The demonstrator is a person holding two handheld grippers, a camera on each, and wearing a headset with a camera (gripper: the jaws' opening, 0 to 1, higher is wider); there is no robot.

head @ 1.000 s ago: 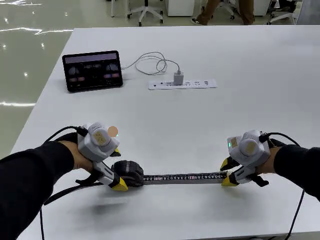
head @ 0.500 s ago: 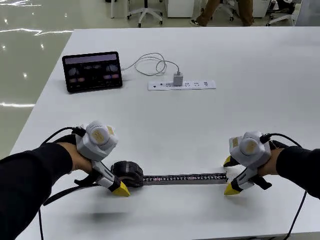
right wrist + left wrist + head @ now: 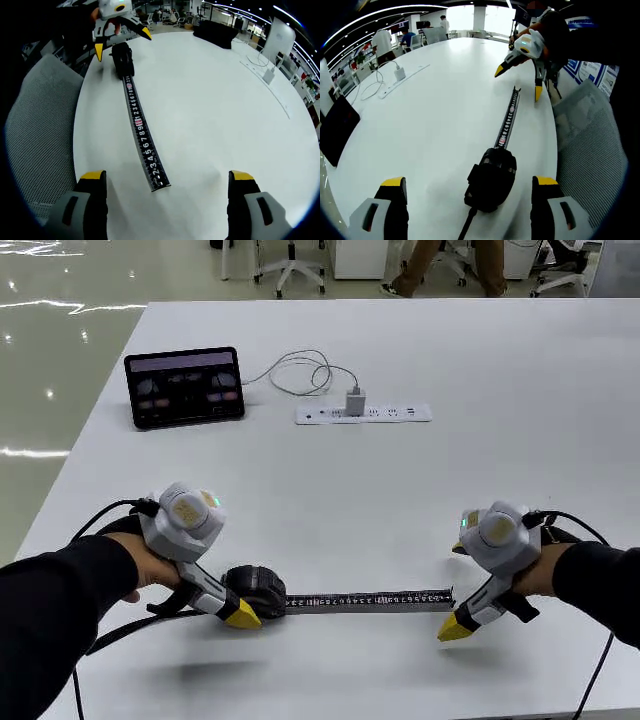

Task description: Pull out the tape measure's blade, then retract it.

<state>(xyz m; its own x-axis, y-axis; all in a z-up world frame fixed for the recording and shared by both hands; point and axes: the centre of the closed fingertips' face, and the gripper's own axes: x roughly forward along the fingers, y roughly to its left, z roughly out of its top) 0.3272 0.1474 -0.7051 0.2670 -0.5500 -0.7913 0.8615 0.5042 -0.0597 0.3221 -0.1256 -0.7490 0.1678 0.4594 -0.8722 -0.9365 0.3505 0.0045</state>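
White table (image 3: 400,500): tape measure (image 3: 491,178) lying between left gripper (image 3: 470,181) jaws, blade (image 3: 141,131) end between right gripper (image 3: 167,175) jaws; tablet (image 3: 184,386), power strip (image 3: 363,413) well beyond.

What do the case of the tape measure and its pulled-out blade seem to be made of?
The case looks like matte black rubber or rubber-coated plastic: dull surface, moulded ridges. The blade looks like thin coated metal, probably steel: it lies straight and flat, with printed numbers.
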